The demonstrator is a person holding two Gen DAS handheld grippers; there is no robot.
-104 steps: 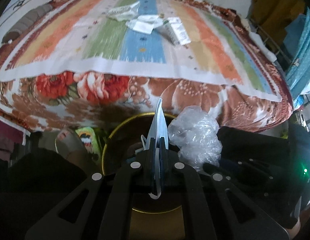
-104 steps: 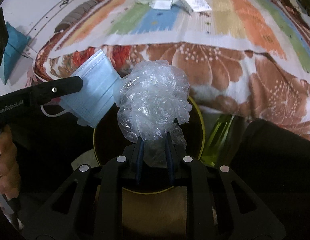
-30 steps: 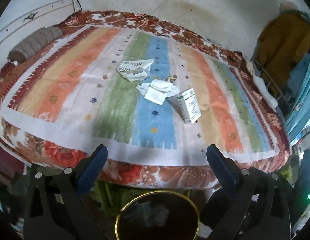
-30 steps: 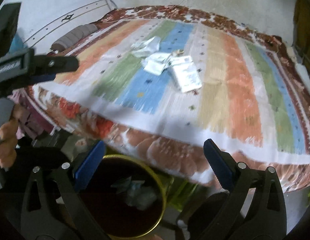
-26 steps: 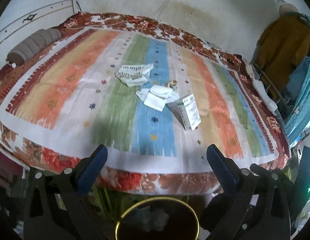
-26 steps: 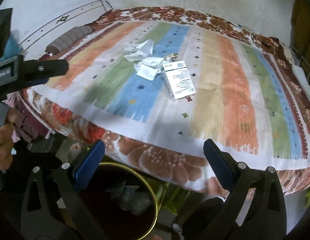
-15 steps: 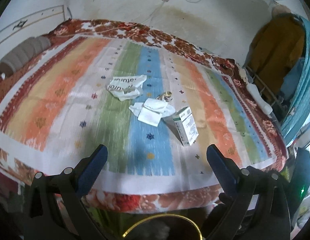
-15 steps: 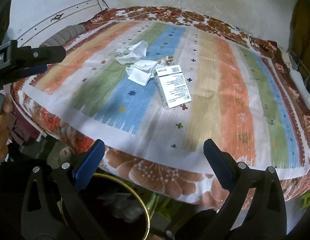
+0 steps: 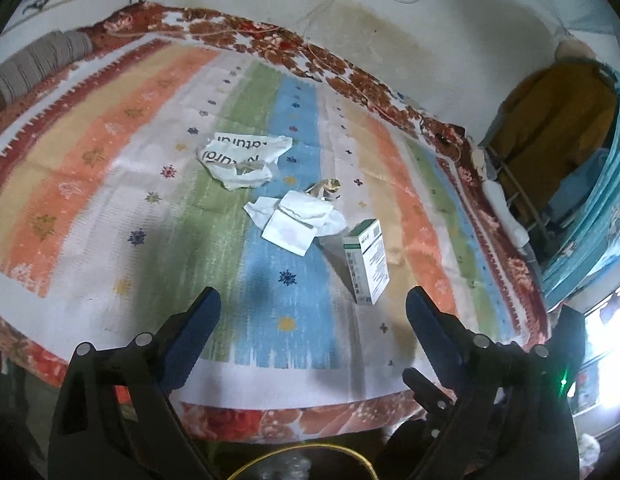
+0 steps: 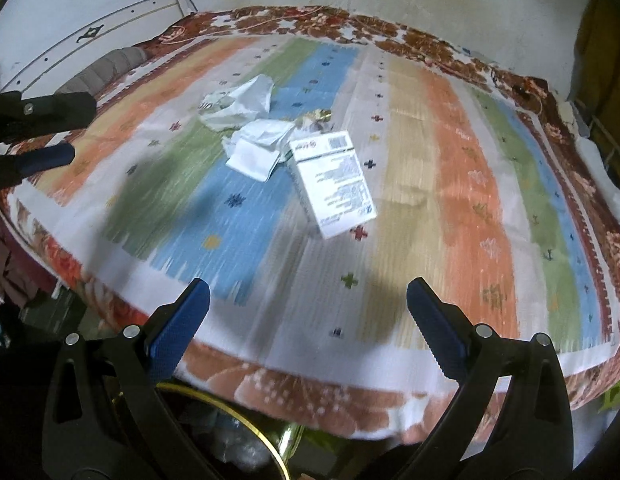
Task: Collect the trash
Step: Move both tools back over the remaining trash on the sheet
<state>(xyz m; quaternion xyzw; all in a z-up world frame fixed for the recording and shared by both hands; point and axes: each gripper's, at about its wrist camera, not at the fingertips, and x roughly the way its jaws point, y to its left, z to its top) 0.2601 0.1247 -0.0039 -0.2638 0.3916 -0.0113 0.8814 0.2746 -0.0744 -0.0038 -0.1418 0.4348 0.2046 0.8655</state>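
Four pieces of trash lie grouped near the middle of a bed (image 9: 90, 184) covered with a striped blanket in orange, green, blue and cream. From left to right in the left wrist view: a crumpled white plastic bag (image 9: 246, 160) with dark lettering rests on the green stripe; a folded white tissue (image 9: 298, 220) sits on the blue stripe just beside it; a small shiny gold wrapper (image 9: 326, 189) peeks out just behind the tissue; and a white and green cardboard box (image 9: 368, 262) lies on its side next to the tissue, on the cream stripe.

The left tool (image 9: 312, 312) hovers above the near edge of the bed, its jaws wide but closing slightly, with nothing between them. The right tool (image 10: 308, 304) also hangs over the near edge, jaws spread wide and empty, the box ahead of it.

Below the bed edge, the gold rim of a dark bin (image 10: 246, 436) shows, with crumpled trash inside.
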